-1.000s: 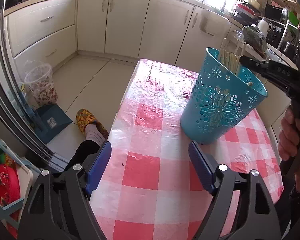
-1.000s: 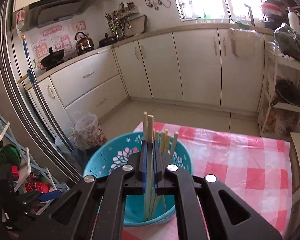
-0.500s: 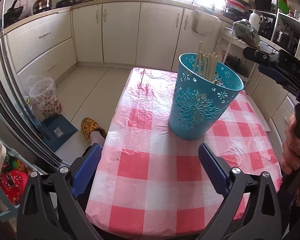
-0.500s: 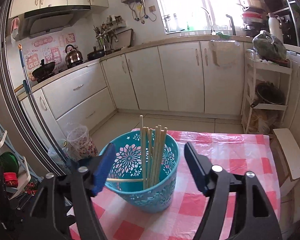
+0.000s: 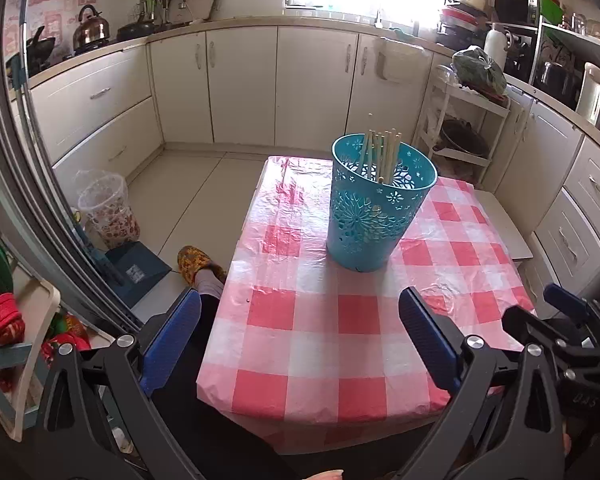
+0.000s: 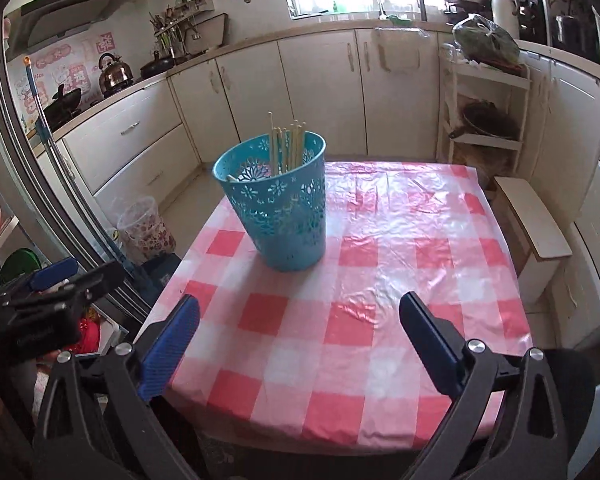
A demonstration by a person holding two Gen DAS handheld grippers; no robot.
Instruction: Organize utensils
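Through my left wrist view, my left tongs [image 5: 300, 344] hang spread wide and empty over the near edge of the counter [image 5: 340, 344], and the chopsticks [image 5: 382, 152] stand in the teal basket [image 5: 374, 220] toward the far edge. Through my right wrist view, my right tongs [image 6: 300, 344] gape empty too; the chopsticks [image 6: 286, 150] stand nearly upright, ends above the basket [image 6: 280, 216] rim, and no loose utensils show, so the job looks essentially done.

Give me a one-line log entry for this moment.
left hand-held gripper: open, empty | right hand-held gripper: open, empty | chopsticks: upright in teal basket | tablecloth: otherwise bare
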